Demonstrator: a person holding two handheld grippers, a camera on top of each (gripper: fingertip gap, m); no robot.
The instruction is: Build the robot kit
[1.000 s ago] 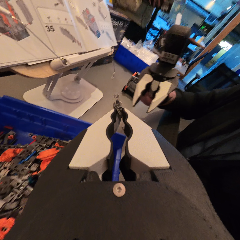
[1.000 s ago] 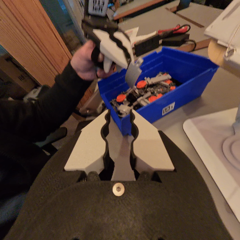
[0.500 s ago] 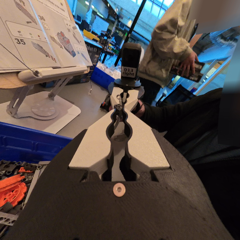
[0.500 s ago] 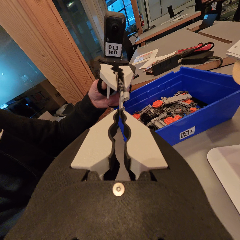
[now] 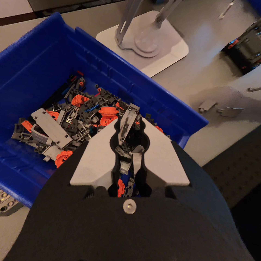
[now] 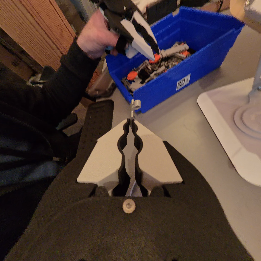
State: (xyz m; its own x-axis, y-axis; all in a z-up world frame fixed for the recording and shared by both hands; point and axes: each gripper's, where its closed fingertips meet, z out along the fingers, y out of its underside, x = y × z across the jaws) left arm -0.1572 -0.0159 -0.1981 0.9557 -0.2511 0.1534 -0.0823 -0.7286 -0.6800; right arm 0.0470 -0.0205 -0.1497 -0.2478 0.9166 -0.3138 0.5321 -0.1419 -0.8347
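The light is dim and warm. Things toward 12 o'clock look smeary from motion. Edges bend outward, like a fishbowl.

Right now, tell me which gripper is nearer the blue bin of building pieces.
Left. The left gripper hangs open directly over the blue bin, its tips down among the pieces. The right gripper is outside the bin, above the table near its corner, shut on a small grey piece.
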